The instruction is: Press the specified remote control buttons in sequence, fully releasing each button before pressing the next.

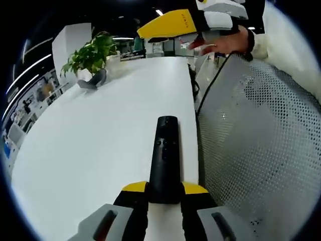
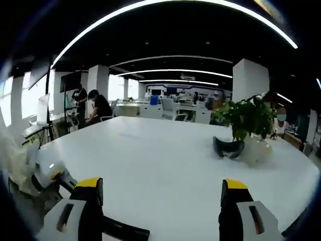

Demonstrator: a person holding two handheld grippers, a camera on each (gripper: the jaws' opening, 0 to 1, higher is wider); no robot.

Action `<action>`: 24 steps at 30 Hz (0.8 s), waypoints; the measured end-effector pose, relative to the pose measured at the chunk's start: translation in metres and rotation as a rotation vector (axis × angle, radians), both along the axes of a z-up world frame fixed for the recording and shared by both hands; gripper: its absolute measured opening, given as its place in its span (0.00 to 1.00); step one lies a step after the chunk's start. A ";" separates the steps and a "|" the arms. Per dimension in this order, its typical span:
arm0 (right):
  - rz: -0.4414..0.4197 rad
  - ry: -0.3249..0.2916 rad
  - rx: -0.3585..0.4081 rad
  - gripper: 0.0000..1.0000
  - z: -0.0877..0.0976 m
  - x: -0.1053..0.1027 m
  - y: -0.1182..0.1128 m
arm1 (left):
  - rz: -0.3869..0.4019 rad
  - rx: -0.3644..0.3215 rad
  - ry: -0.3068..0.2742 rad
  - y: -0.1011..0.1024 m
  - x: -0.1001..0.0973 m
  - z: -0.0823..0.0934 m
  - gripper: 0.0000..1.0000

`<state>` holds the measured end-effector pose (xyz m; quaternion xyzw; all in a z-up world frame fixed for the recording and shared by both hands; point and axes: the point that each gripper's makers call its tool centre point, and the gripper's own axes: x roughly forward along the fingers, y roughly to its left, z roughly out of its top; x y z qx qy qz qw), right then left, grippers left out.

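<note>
Two left gripper [image 1: 164, 193] jaws clamped around remote control [image 1: 165, 155] base

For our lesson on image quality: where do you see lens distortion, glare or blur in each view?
Left gripper view: the white table edge bows outward, the remote is sharp, the other claw slightly soft. Right gripper view: ceiling light strips curve into arcs and glare; the potted plant is sharp.

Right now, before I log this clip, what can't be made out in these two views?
- Long black remote control: button labels too small, left gripper view; its near end is hidden between the left gripper jaws.
- Right gripper: open, nothing held; a dark object is cut off by the bottom edge, unidentifiable.
- Potted green plant: the pot is blurred.
</note>
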<state>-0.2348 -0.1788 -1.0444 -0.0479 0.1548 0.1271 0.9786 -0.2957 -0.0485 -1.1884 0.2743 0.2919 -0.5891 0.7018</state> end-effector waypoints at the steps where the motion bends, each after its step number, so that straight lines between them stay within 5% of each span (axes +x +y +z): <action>1: -0.029 -0.006 -0.001 0.94 0.001 0.000 -0.005 | -0.006 0.002 -0.001 0.001 0.003 0.000 0.23; 12: -0.085 0.012 -0.047 0.89 -0.007 0.002 -0.017 | -0.044 0.050 0.021 0.012 0.048 0.000 0.23; 24: -0.067 0.052 -0.068 0.91 -0.017 0.001 -0.016 | -0.031 0.089 -0.048 0.025 0.133 0.005 0.23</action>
